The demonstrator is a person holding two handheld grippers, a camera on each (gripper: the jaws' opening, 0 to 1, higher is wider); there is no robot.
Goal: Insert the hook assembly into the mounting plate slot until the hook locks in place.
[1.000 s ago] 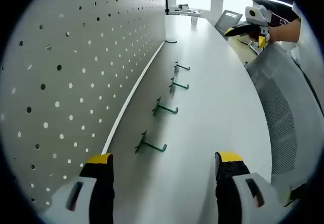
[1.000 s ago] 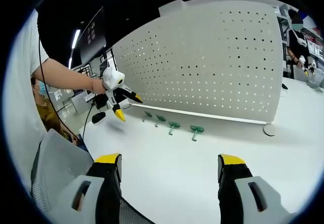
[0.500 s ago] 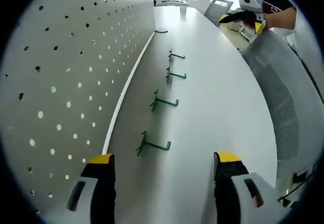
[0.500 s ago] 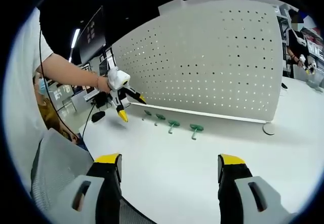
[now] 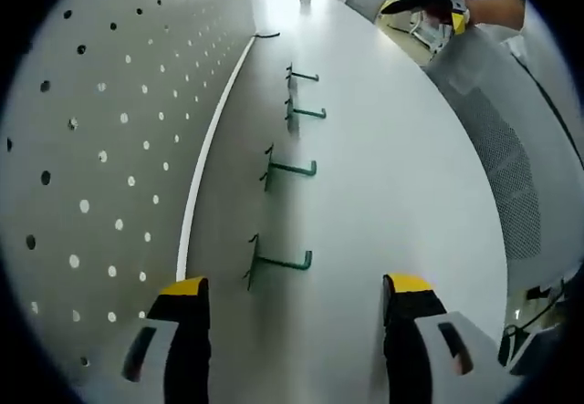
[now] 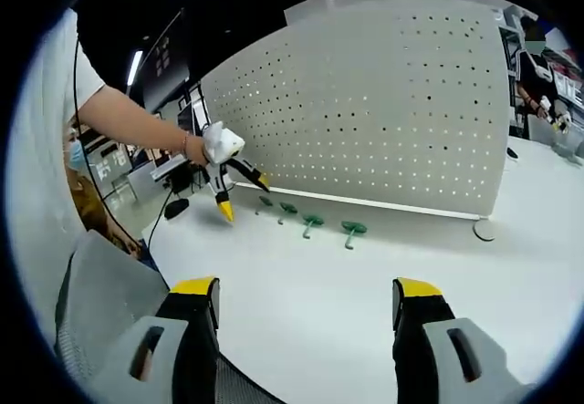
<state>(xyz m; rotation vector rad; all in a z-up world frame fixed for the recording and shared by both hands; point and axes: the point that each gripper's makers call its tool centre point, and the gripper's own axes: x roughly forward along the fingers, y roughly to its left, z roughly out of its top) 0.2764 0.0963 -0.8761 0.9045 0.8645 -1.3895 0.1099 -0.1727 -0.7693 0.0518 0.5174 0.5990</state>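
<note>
Both grippers share one build: the left gripper (image 5: pixel 292 349) and right gripper (image 6: pixel 299 340) have black jaws capped with yellow tips on pale grey slotted bodies. The person wears a white short sleeve (image 6: pixel 80 76).

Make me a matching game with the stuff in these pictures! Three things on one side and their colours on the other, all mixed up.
Things:
1. nearest hook
2. pegboard
3. tips of the left tongs

Colours:
A. yellow
B. green
C. white with rows of small holes

Pairs: 1-B, 2-C, 3-A

The nearest hook is one of four lying on the table beside the pegboard. The left tongs are open and hover above the row's far end in the right gripper view.
</note>
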